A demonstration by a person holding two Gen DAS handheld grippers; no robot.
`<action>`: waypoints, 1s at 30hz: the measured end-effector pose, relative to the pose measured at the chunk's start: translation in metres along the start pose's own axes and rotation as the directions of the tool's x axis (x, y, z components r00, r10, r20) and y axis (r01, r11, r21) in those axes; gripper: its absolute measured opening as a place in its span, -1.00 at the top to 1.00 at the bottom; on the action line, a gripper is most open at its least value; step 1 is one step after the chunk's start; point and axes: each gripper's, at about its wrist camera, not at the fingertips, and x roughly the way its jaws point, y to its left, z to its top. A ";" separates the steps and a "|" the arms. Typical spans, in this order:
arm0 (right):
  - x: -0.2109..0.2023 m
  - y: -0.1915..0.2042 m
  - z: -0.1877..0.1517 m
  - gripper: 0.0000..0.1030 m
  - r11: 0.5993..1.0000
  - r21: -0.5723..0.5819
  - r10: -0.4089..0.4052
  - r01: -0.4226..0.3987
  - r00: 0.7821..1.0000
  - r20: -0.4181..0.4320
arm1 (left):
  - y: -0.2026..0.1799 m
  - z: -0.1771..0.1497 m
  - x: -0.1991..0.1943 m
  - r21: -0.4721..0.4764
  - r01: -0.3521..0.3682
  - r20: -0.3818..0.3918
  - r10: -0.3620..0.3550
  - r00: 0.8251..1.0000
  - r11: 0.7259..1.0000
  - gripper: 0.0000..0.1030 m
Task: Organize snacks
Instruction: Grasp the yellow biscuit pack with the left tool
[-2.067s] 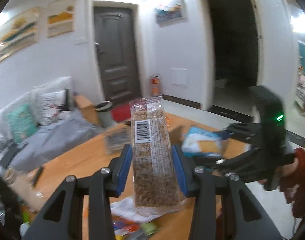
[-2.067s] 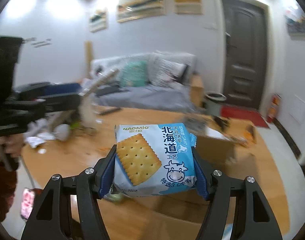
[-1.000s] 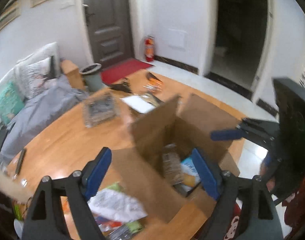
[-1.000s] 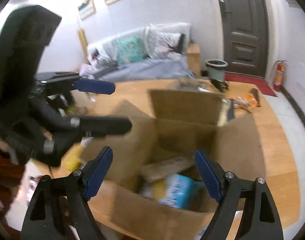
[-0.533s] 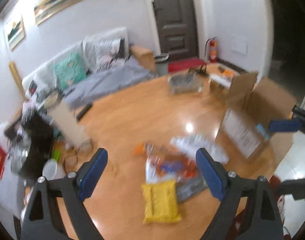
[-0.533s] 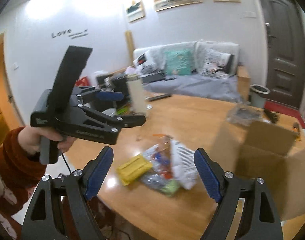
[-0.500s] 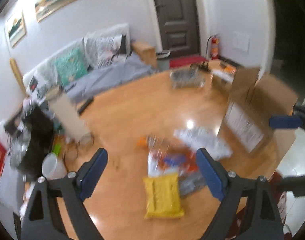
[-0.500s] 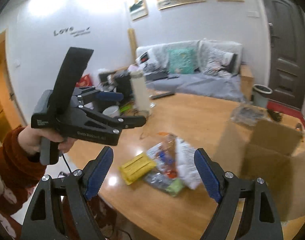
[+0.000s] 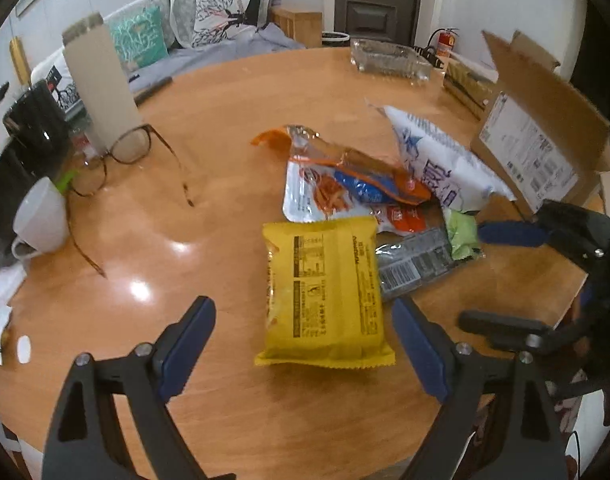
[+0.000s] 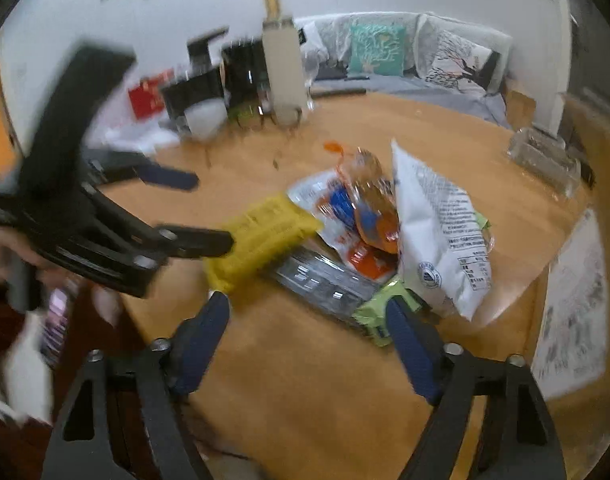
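My left hand-held gripper gapes wide and empty around the near end of the yellow snack packet; my right hand-held gripper is equally wide over the grey bar wrapper. Beyond lie the white bag and orange packets on the table, still unpacked; the cardboard box waits far right.

Wooden table bears snack packets, seemingly glasses.

The left tongs smear with motion in the right view; the box is cut by the frame (its inside unseen).
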 end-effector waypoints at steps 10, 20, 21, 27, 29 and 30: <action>0.035 -0.003 0.020 -0.20 0.990 -0.141 0.015 -0.020 0.999 -0.042 | -0.002 0.008 0.024 -0.018 0.047 -0.033 -0.047 0.998 0.999 -0.40; 0.064 -0.001 0.028 -0.21 0.978 -0.207 -0.012 -0.023 0.986 -0.165 | 0.012 0.003 0.026 -0.010 0.033 -0.037 -0.034 0.999 0.999 -0.27; 0.066 -0.002 0.028 -0.22 0.977 -0.213 -0.020 -0.019 0.984 -0.178 | 0.014 0.002 0.025 -0.008 0.028 -0.037 -0.028 0.999 1.000 -0.27; 0.062 -0.009 0.031 -0.25 0.996 -0.075 0.027 -0.045 0.974 -0.225 | 0.024 -0.005 0.020 -0.012 0.013 -0.035 -0.013 0.999 1.000 -0.27; 0.058 -0.009 0.027 -0.25 0.997 -0.021 0.069 -0.076 0.971 -0.230 | 0.027 -0.008 0.020 -0.015 0.005 -0.037 -0.005 0.999 1.000 -0.27; 0.057 -0.009 0.026 -0.25 0.996 0.005 0.085 -0.086 0.968 -0.235 | 0.029 -0.009 0.020 -0.017 0.006 -0.039 -0.007 0.999 1.000 -0.27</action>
